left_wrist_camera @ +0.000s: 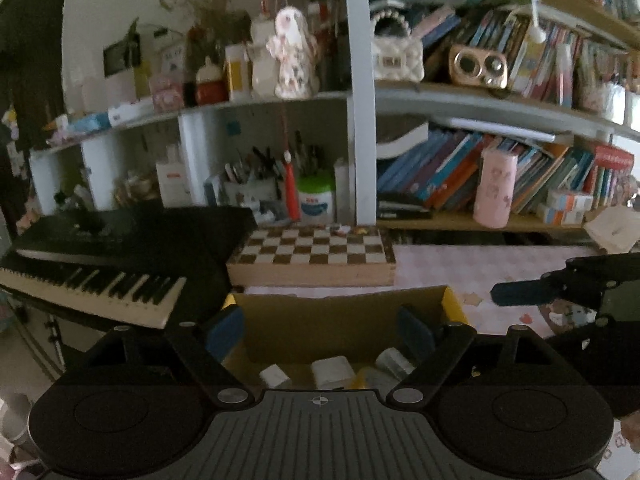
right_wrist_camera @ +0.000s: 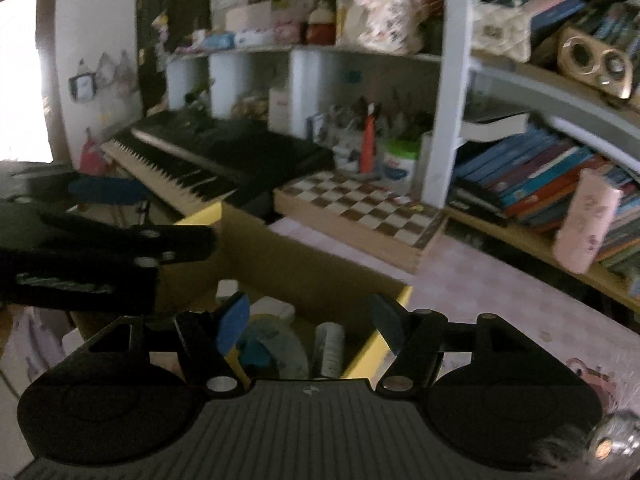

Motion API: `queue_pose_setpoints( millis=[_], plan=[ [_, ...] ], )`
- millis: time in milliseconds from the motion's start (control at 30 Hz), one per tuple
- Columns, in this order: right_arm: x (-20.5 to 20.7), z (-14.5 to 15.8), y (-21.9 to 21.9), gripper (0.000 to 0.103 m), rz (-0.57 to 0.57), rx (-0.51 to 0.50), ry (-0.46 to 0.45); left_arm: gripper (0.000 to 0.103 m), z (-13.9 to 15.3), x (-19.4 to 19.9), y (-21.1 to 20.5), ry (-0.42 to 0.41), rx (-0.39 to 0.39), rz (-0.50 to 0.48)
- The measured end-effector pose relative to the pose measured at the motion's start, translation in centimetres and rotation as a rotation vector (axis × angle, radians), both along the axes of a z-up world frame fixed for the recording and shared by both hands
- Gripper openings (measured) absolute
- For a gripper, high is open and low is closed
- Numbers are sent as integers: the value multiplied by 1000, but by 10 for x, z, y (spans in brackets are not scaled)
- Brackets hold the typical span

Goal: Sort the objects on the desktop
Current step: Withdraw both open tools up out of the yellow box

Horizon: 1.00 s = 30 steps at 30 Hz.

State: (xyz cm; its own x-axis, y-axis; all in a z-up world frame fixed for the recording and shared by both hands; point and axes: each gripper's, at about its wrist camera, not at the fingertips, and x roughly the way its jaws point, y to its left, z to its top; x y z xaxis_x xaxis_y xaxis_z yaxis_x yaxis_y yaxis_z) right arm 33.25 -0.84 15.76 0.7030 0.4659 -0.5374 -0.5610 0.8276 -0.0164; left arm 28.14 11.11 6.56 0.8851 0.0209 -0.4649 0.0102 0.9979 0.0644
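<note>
A cardboard box (left_wrist_camera: 344, 312) with yellow flap edges sits on the pink desk mat just below both grippers; it also shows in the right wrist view (right_wrist_camera: 304, 272). Inside it lie small white items (left_wrist_camera: 332, 370), a white tube (right_wrist_camera: 329, 346) and a pale blue-and-white packet (right_wrist_camera: 272, 350). My left gripper (left_wrist_camera: 320, 330) is open and empty above the box. My right gripper (right_wrist_camera: 310, 322) is open and empty above the box's right part. The right gripper shows at the right edge of the left wrist view (left_wrist_camera: 560, 286). The left gripper shows at the left of the right wrist view (right_wrist_camera: 104, 240).
A chessboard box (left_wrist_camera: 312, 256) lies behind the cardboard box. A black keyboard (left_wrist_camera: 104, 264) stands at the left. Shelves with books (left_wrist_camera: 460, 168), a pen holder (left_wrist_camera: 256, 184) and a pink cylinder (left_wrist_camera: 494, 188) fill the back. The pink mat (right_wrist_camera: 500, 300) extends to the right.
</note>
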Motion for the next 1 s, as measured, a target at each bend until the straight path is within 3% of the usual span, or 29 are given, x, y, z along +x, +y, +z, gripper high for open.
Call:
queue_pose_setpoints(
  millis=[400,833,1000],
  plan=[
    [-69,15,-27,68,-189,67,-91,91,6,-76,5,-85,6,13],
    [-151,4,-58,68,-356,102,-112,92,1,-144,10,-98,0,48],
    [-180,-9,-67,68,-394,87,-87,92,-9,-162,4,-67,-22,52]
  ],
)
